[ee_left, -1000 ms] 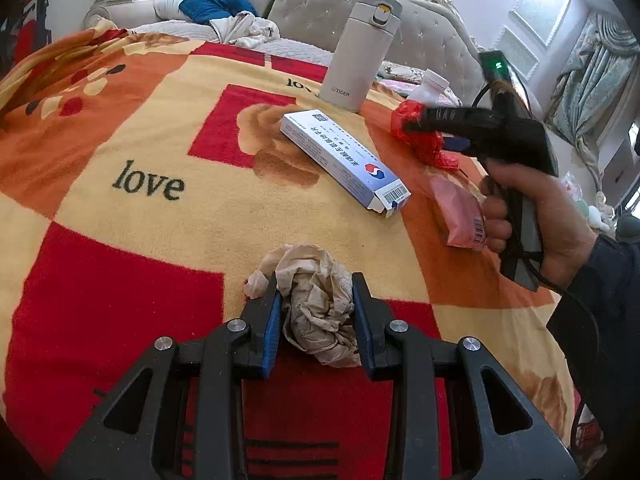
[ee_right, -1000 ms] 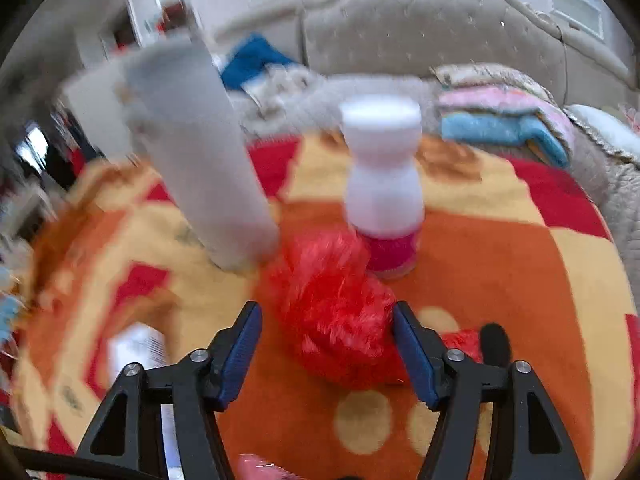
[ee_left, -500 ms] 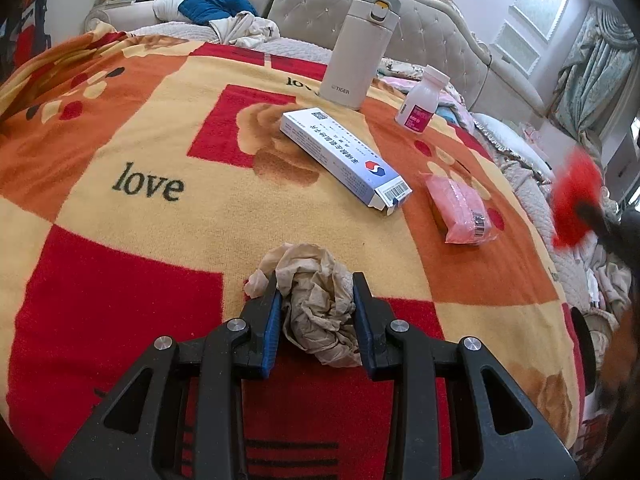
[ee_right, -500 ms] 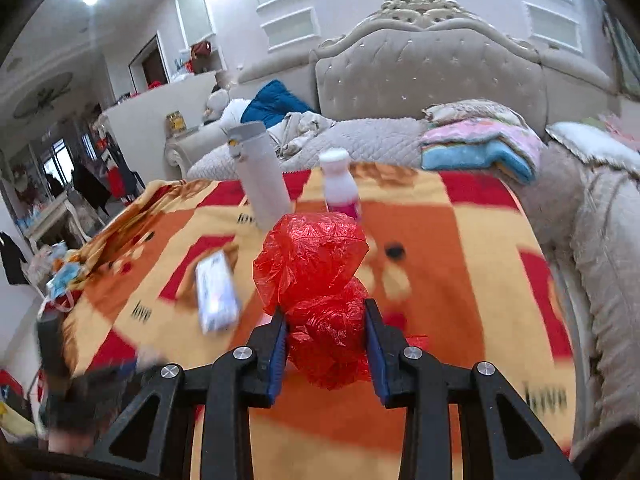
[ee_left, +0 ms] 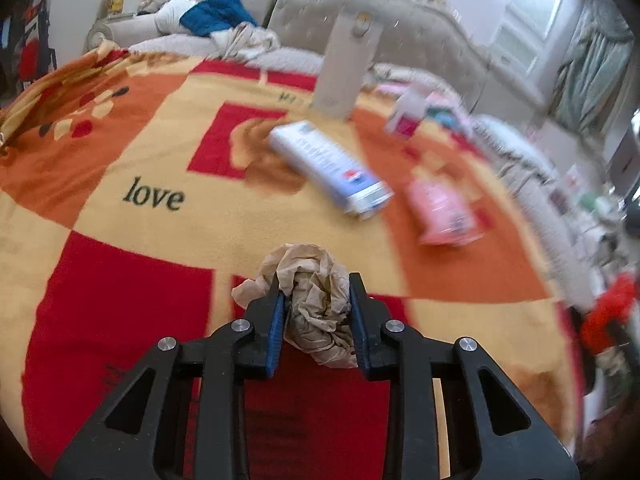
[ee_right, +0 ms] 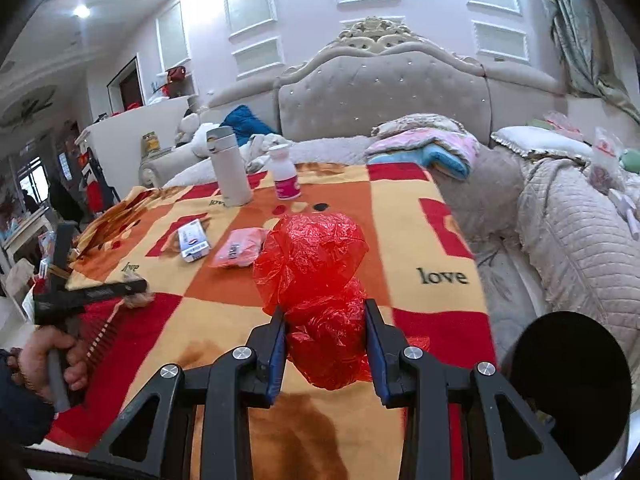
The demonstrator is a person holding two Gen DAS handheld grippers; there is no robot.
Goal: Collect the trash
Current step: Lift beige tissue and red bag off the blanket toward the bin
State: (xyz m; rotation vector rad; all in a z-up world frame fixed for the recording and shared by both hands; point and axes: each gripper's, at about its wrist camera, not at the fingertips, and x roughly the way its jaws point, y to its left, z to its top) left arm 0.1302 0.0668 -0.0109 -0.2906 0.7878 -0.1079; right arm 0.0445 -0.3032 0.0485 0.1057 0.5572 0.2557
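Red crumpled plastic bag [ee_right: 316,280] sits clamped in the right gripper [ee_right: 325,344], near the blanket's [ee_right: 400,248] near edge. Left gripper [ee_left: 316,312] is closing, pads pressing a crumpled brown paper wad [ee_left: 316,300] above the blanket's near red square.

Motion blur smears the white box [ee_left: 329,164] (print unreadable) and bottle [ee_left: 408,110].

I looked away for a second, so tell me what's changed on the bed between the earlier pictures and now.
The right gripper closed on the red plastic bag beside the small bottle, lifted it and carried it back off the blanket toward the bed's near edge. The left gripper keeps its hold on the crumpled paper, its jaws closing. The flask, box and pink packet stayed put.
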